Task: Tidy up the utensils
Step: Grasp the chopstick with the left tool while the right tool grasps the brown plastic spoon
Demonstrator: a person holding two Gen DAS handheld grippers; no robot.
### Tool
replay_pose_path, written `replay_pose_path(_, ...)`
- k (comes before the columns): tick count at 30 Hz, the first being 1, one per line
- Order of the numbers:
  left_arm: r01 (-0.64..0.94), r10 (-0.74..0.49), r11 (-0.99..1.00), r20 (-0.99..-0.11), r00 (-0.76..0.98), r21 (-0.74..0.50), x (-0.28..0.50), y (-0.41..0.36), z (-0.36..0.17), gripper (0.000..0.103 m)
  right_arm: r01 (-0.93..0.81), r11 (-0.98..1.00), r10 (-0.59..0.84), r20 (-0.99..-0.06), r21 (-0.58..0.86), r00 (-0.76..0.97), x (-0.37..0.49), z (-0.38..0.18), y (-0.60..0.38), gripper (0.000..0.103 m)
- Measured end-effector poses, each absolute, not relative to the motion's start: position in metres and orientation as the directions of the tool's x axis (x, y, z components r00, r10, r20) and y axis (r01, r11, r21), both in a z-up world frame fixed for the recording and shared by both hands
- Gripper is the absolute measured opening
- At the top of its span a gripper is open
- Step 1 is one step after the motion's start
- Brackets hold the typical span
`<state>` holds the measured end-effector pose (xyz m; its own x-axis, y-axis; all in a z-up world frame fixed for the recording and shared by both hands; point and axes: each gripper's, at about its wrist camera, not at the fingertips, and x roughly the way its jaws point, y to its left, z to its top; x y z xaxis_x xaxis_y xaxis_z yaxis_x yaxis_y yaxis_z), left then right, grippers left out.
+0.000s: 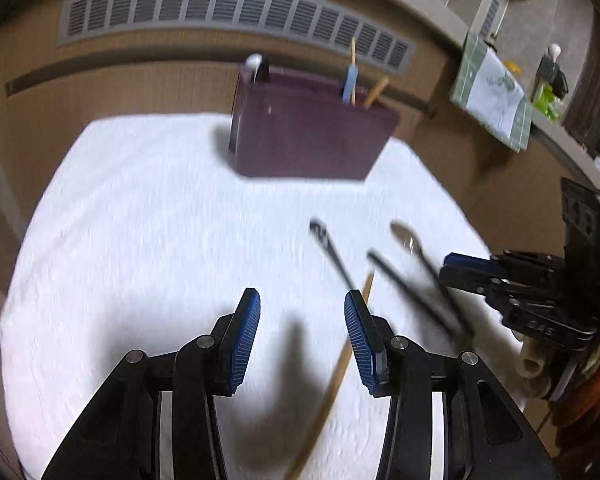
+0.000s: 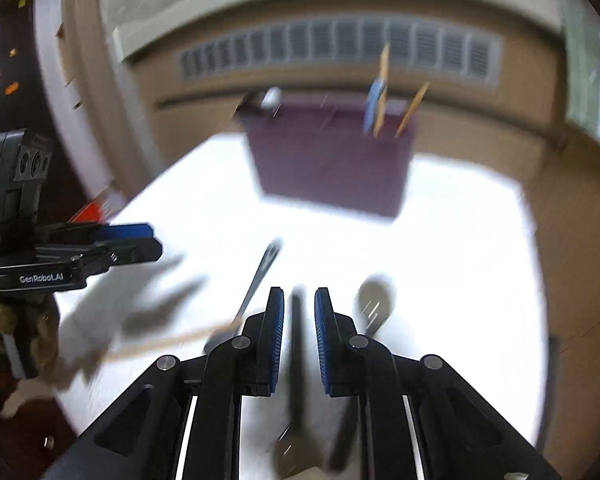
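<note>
Hovering over white-clothed desk [image 1: 140,220]: left gripper [image 1: 302,336] spread wide, empty, bare cloth ahead. Right gripper [image 2: 299,336] parted narrowly astride dark utensil handle [image 2: 297,360]. Spoon [image 2: 374,304], fork [image 1: 332,252], chopstick [image 1: 340,368] loose near right edge; maroon holder [image 1: 308,140] at far edge.

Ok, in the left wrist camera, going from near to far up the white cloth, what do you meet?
Left gripper, open → long wooden chopstick lying on the white towel → dark-handled fork → dark purple rectangular utensil holder → grey slatted vent on the wall behind.
</note>
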<state>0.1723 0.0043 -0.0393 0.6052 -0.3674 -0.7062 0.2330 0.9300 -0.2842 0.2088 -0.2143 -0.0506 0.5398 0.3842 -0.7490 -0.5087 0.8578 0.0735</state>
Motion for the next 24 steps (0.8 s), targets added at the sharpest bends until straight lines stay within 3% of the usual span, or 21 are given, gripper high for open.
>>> replay_pose_path(8,0.256,-0.388,0.922,-0.729,0.564,-0.292,0.165,-0.012,-0.054,0.045,-0.466,0.881,0.322,-0.826,0.082,0.463,0.224,-0.091,-0.206,0.015)
replay_pose_path(15,0.306,-0.377,0.921,-0.758,0.532,-0.243,0.165,-0.026,-0.059,0.045,-0.484,0.875,0.297,-0.808,0.017,0.509,0.221,-0.096,-0.191,0.027)
replay_pose_path(18,0.324,-0.361,0.922,-0.774,0.520,-0.213,0.164,-0.034,-0.060,0.045,-0.491,0.871,0.279,-0.801,-0.022,0.529,0.215,-0.096,-0.187,0.027)
replay_pose_path(20,0.334,-0.345,0.924,-0.784,0.516,-0.187,0.164,-0.039,-0.062,0.045,-0.481,0.876,0.280,-0.797,-0.015,0.535,0.215,-0.094,-0.191,0.022)
replay_pose_path(21,0.335,-0.333,0.927,-0.788,0.518,-0.171,0.165,-0.041,-0.062,0.045,-0.472,0.881,0.272,-0.793,-0.023,0.546,0.215,-0.094,-0.192,0.012)
replay_pose_path(24,0.332,-0.293,0.935,-0.802,0.521,-0.126,0.170,-0.043,-0.066,0.045,-0.444,0.896,0.271,-0.772,-0.016,0.575,0.213,-0.089,-0.201,0.012)
